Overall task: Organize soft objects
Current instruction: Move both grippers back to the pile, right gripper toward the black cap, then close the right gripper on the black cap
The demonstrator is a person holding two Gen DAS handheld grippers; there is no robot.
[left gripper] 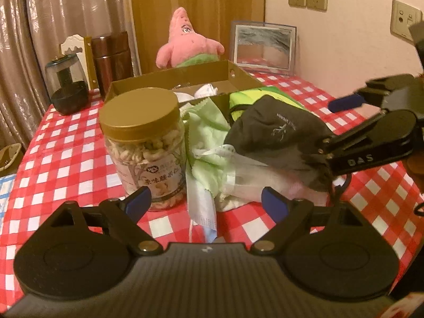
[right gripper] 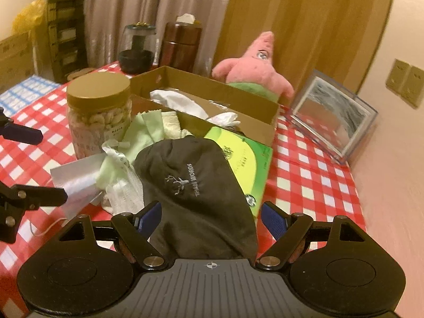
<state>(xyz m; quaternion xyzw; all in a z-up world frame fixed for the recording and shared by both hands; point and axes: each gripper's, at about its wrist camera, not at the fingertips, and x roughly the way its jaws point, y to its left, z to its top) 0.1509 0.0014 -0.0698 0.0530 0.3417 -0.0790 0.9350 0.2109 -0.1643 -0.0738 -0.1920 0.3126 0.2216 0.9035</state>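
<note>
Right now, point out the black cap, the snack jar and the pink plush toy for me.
black cap (right gripper: 190, 185), right wrist view, on the crown near the embroidered logo.
snack jar (left gripper: 141, 114), left wrist view, on its gold lid.
pink plush toy (left gripper: 185, 42), left wrist view, on its body below the face.

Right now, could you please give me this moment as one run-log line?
left gripper: open, over mask | right gripper: open, straddling black cap, not gripping | box: holds white cloths | pile beside jar

Matt black cloth cap, glossy checked tablecloth, clear plastic jar
</note>
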